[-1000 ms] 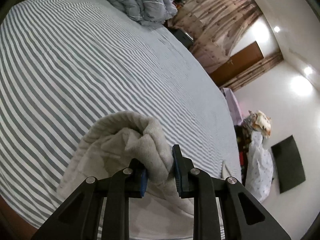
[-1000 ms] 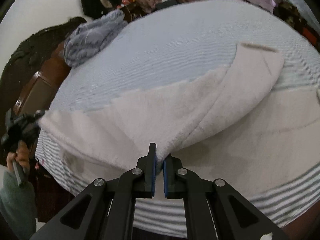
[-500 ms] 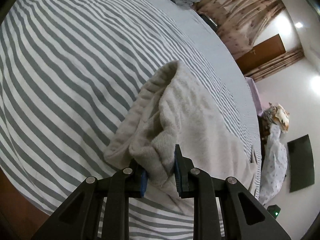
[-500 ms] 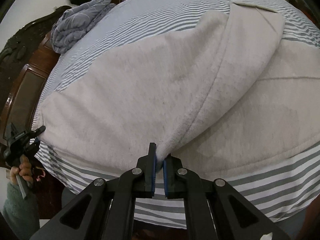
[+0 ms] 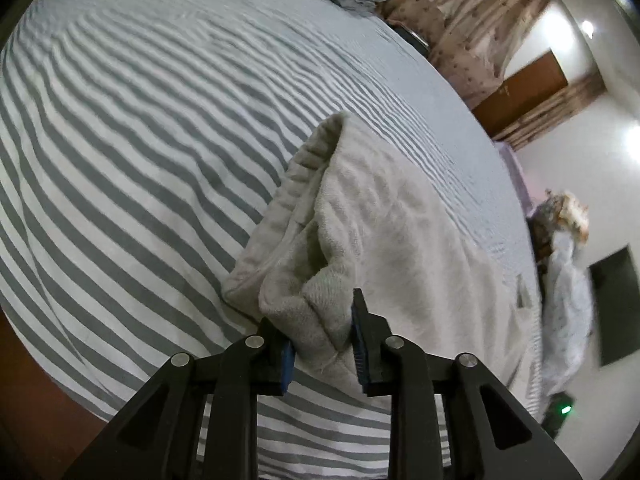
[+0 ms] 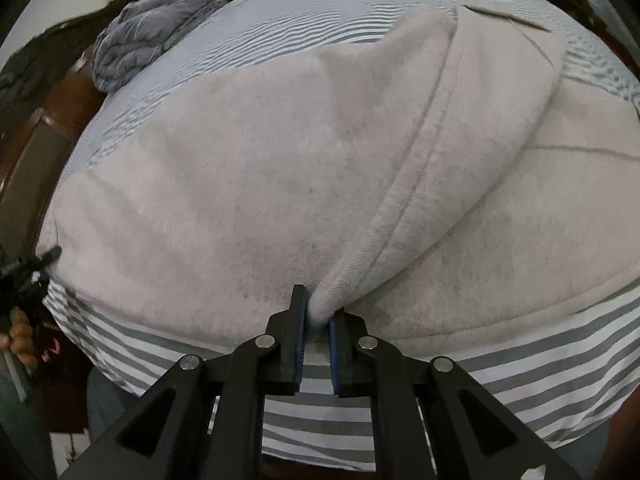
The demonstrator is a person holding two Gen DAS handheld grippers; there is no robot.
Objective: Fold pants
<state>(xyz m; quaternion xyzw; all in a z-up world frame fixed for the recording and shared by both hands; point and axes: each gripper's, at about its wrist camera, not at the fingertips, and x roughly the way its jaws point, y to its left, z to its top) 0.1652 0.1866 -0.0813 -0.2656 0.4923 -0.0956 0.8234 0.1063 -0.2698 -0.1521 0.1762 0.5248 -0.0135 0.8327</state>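
Your left claw point(image 5: 322, 334) is opening, jaws part-spread, a bunched wad of the pants point(image 5: 384, 216) between its pads and touching both. Your right claw point(image 6: 318, 322) is opening from nearly closed, a thin fold of pants point(image 6: 280, 168) in the gap. Both point steeply down. Pants lie folded on the striped bed point(image 5: 140, 128).

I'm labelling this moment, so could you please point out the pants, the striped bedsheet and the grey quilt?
pants point(image 6: 248, 184), right wrist view, flat folded-over upper layer.
striped bedsheet point(image 5: 132, 152), left wrist view, bare stretch left of the pants.
grey quilt point(image 6: 148, 44), right wrist view, middle of the crumpled heap.
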